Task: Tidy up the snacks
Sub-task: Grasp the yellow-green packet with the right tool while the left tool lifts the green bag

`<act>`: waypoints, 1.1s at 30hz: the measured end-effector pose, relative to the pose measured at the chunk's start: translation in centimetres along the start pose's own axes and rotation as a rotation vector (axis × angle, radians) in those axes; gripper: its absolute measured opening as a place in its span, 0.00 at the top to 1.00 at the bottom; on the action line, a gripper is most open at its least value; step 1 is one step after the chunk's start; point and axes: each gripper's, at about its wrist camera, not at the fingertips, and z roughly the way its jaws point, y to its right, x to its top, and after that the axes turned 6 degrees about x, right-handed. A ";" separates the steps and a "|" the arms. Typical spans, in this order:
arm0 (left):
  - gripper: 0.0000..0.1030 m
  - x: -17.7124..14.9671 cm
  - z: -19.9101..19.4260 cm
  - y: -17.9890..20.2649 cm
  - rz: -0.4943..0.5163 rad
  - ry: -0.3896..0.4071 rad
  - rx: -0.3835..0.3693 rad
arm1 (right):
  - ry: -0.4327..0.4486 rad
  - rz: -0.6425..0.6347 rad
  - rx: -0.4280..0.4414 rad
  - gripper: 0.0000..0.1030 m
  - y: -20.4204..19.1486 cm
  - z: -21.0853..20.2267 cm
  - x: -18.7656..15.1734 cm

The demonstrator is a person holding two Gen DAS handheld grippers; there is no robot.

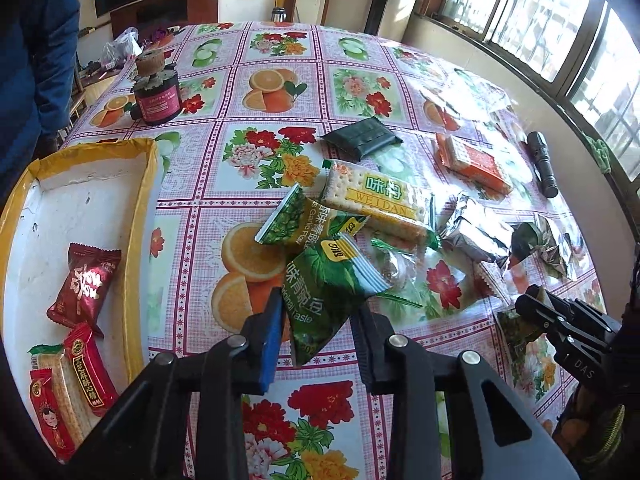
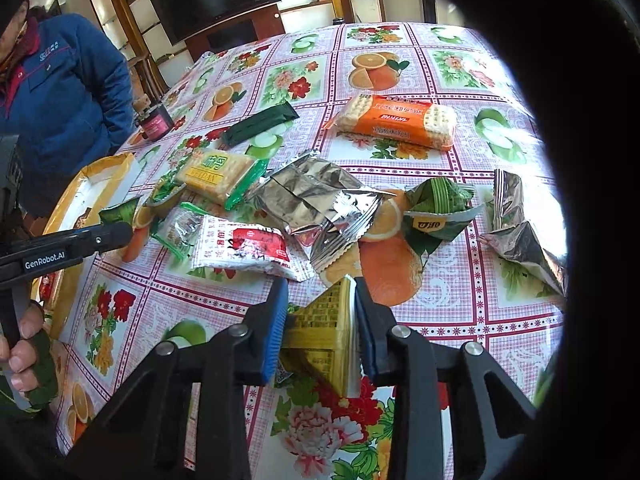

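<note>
At nine o'clock, four packets are already laid in the yellow-rimmed white tray (image 1: 84,184); many stay scattered centre-table. A green pea packet (image 1: 320,292) is clamped by the left gripper (image 1: 316,332), a yellow-printed packet (image 2: 320,332) by the right gripper (image 2: 320,320)

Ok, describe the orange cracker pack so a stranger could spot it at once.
Start at the floral tablecloth. Beyond the crumpled silver foil wrappers lies the orange cracker pack, alone toward the far side. Only its wrapper is orange; the WEIDAN cracker pack is yellow and green.
</note>
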 end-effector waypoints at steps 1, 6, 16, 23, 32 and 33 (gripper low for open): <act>0.70 -0.1 -0.3 0.0 -0.002 0.004 0.001 | -0.001 0.009 0.010 0.69 0.1 -0.1 -0.1; 0.70 -0.9 -1.6 0.3 -0.008 0.017 -0.006 | 0.003 0.039 0.037 0.71 0.8 -0.8 -0.8; 0.70 -2.7 -4.4 -0.5 -0.036 0.040 -0.005 | 0.038 0.029 0.063 0.76 -0.3 -3.0 -1.4; 0.70 -3.9 -7.3 -2.1 -0.050 0.083 0.011 | 0.053 0.006 0.111 0.76 -2.5 -3.8 -1.1; 0.70 -5.5 -9.9 -5.7 -0.103 0.120 0.047 | 0.073 -0.030 0.192 0.76 -6.6 -4.6 -0.4; 0.70 -5.7 -10.0 -6.2 -0.109 0.121 0.052 | 0.075 -0.038 0.197 0.76 -7.2 -4.7 -0.3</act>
